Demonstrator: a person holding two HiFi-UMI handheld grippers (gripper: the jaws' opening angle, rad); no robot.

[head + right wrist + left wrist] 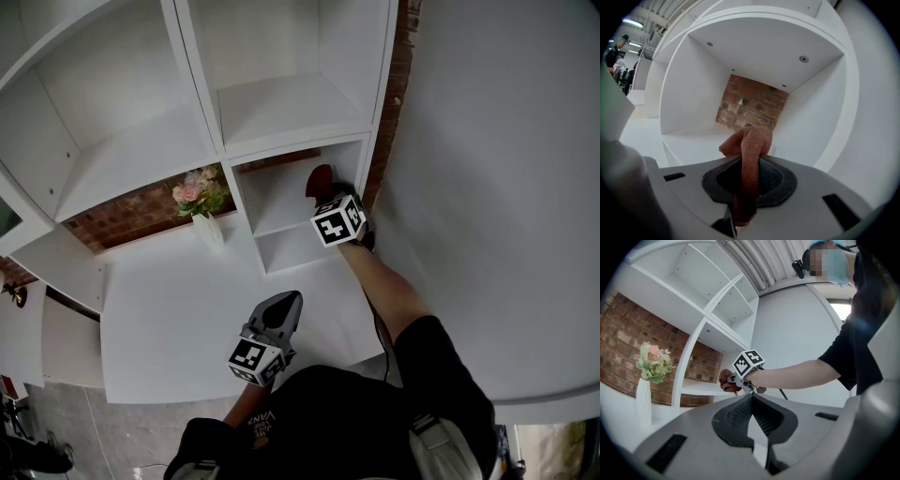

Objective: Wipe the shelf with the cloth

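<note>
With the rust-red cloth (pixel 749 140) pinched tight in the right gripper (pixel 747 161) at the mouth of the small cubby shelf (pixel 693 146), the wiping looks barely begun, and I can't tell whether cloth meets board. The left gripper (pixel 751 411) hangs over the counter (pixel 187 309), jaws together, empty. It's a tight box: side walls close, brick back (pixel 750 105), panel overhead, so only short strokes should fit.
</note>
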